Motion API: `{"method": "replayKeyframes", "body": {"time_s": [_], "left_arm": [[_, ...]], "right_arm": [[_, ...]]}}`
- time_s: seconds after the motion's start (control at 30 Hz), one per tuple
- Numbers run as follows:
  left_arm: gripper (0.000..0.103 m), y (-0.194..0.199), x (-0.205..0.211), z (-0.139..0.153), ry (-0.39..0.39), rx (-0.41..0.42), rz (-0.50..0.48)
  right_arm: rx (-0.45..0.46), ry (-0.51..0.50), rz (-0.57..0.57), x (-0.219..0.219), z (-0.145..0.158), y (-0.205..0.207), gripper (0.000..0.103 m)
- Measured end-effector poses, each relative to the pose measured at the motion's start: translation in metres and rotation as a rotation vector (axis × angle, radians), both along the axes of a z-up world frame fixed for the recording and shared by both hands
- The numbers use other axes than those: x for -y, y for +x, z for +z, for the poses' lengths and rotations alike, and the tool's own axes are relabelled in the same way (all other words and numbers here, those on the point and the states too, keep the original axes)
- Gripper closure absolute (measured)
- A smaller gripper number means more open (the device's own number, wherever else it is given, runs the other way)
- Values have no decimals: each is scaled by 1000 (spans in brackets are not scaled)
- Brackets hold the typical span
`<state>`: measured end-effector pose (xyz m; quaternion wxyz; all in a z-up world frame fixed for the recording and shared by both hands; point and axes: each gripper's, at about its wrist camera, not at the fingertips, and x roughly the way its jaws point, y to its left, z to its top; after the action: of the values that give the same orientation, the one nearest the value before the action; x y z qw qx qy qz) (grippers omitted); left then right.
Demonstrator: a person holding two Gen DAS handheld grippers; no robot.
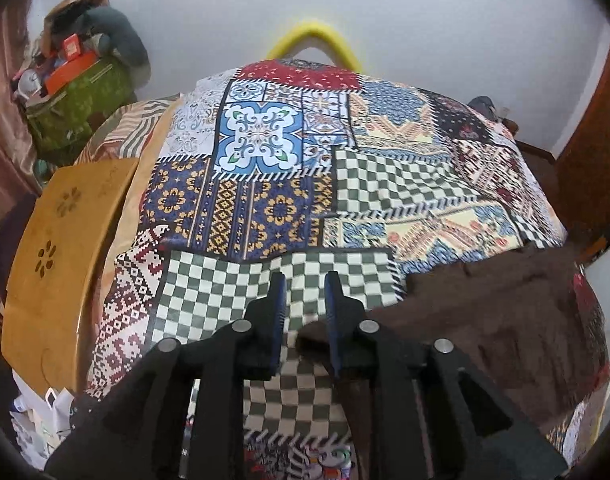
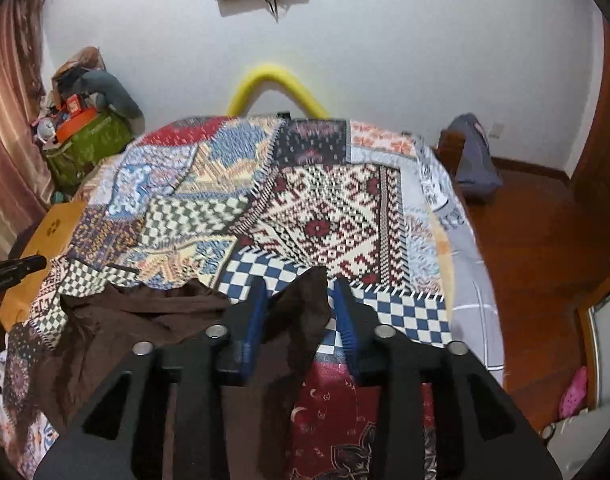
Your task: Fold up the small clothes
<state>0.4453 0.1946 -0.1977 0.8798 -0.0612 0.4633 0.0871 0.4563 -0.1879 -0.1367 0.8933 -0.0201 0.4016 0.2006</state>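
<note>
Patchwork bedspread [image 1: 265, 184] carries a brown garment [image 2: 153, 320]; right claw [image 2: 301, 296] released around its corner, left claw [image 1: 305, 292] released.

Our left hand-held gripper [image 1: 305, 280] points steeply down, its jaws slightly parted with nothing pinched between the blue pads [image 1: 282, 304]. Our right hand-held gripper [image 2: 299, 286] also tilts down, jaws parted a little wider, pads [image 2: 347, 320] pressing nothing.
</note>
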Motion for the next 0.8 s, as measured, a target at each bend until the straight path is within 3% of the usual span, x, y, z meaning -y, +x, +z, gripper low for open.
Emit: {"method": "replayKeyframes", "body": {"time_s": [0.2,0.4,0.6,0.8], "left_arm": [[67,-37,30,-9,48,-36,-103],[57,-87,62,-39,26,-101,-195],[52,-111,76,-67,35,-142,-196],[51,-124,61,-66,-37,-125,-139]], "right_arm": [[-38,11,62,4,-9,-53,69],[-117,39,86,11,-34,-107,68],[-218,123,52,16,-62,-139,65],[-294,239,9,7,-81,-143,58]]}}
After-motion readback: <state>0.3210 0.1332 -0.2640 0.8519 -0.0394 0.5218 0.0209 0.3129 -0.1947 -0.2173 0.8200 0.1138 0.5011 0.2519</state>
